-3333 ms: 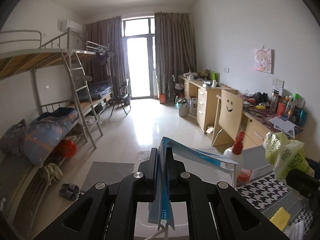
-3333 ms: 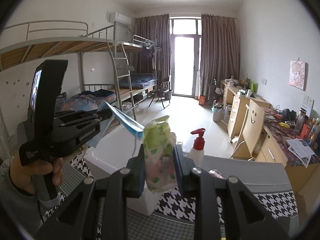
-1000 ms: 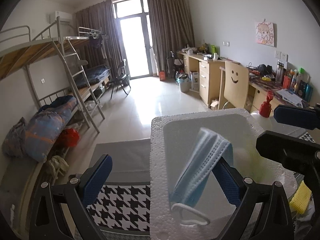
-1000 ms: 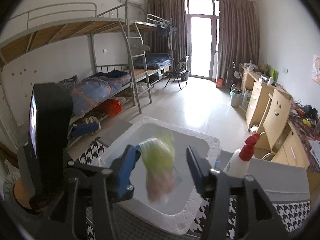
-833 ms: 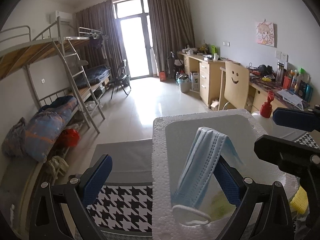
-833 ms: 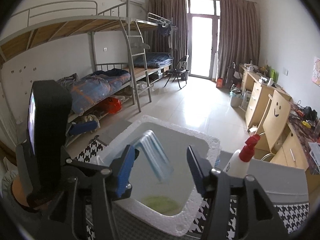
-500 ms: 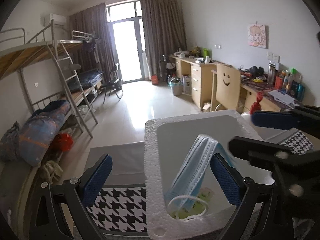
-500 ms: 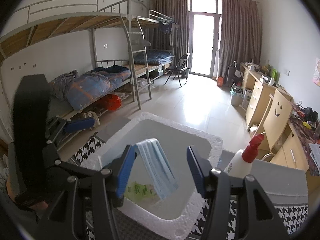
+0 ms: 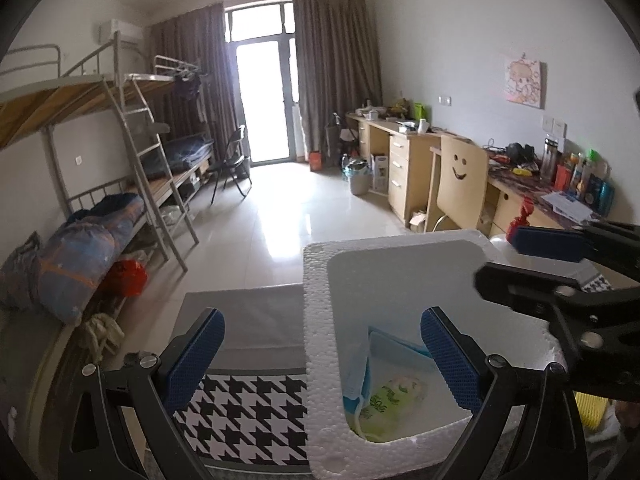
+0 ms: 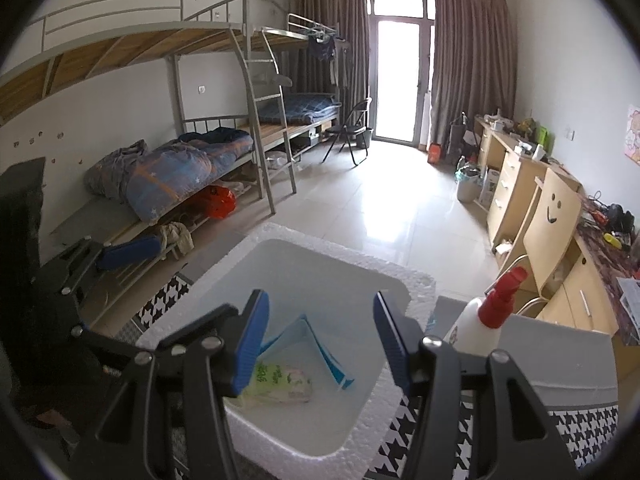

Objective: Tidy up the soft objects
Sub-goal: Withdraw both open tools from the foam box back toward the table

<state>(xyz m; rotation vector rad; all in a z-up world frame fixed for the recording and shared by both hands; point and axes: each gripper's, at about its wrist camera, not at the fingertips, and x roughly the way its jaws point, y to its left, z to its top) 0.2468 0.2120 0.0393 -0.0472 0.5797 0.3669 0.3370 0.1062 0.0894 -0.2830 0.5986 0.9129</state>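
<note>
Since the earlier frames, the blue face mask (image 9: 394, 350) has been released from the left gripper (image 9: 322, 354) and the green tissue pack (image 10: 280, 380) from the right gripper (image 10: 318, 338); both are now lying at the bottom of the white foam box (image 9: 320, 320).

In the left wrist view, the left gripper's jaws are being held wide apart with nothing between the blue pads; the box's near-left wall is being straddled by them from above. The mask is seen resting against the box's left inner wall, partly draped over the tissue pack (image 9: 394, 394), with its white ear loop trailing toward the near edge. The right gripper (image 9: 532, 252) is seen entering from the right, over the box's right rim.

In the right wrist view, the right gripper's jaws are likewise being held apart and empty, above the box's interior. The mask (image 10: 316, 344) is standing folded like a tent, just behind and touching the tissue pack. The foam box (image 10: 416, 280) is being carried by a tabletop covered with a houndstooth cloth (image 10: 420, 440), near its left edge. A white spray bottle (image 10: 484, 320) with a red nozzle is standing upright just beside the box's right wall. A yellow sponge (image 9: 592, 410) is lying near the tabletop's right side in the left wrist view.
</note>
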